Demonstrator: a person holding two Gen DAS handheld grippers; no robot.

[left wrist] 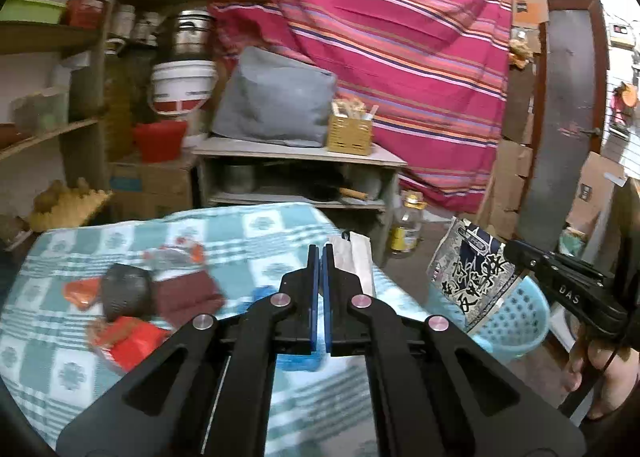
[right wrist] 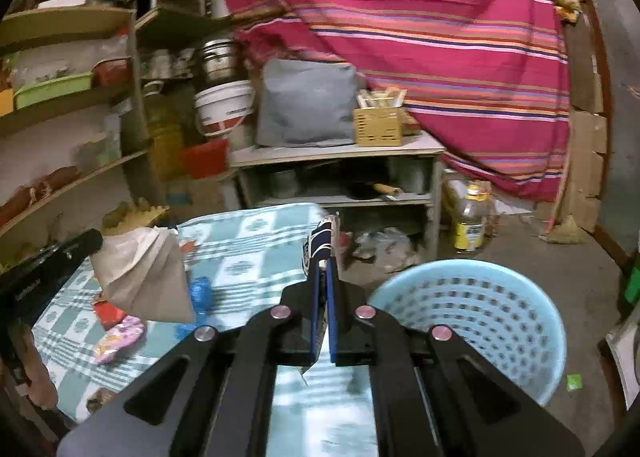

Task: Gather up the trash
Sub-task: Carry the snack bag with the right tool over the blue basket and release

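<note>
My left gripper [left wrist: 321, 253] is shut on a grey-brown paper wrapper [left wrist: 356, 261], held above the table with the teal checked cloth [left wrist: 248, 233]; the wrapper also shows in the right wrist view [right wrist: 148, 277]. My right gripper [right wrist: 324, 269] is shut on a blue-and-white printed wrapper [right wrist: 320, 241], which the left wrist view [left wrist: 472, 277] shows hanging over the light blue perforated basket [right wrist: 472, 305]. Red, maroon, dark and blue wrappers [left wrist: 132, 337] lie on the cloth to the left, with a pink one [right wrist: 118, 337].
A low shelf unit [left wrist: 300, 153] with a grey cushion and a wicker box stands behind the table. Wall shelves with buckets and pots are at the left. An oil bottle [right wrist: 472, 225] stands on the floor. A striped red curtain hangs behind.
</note>
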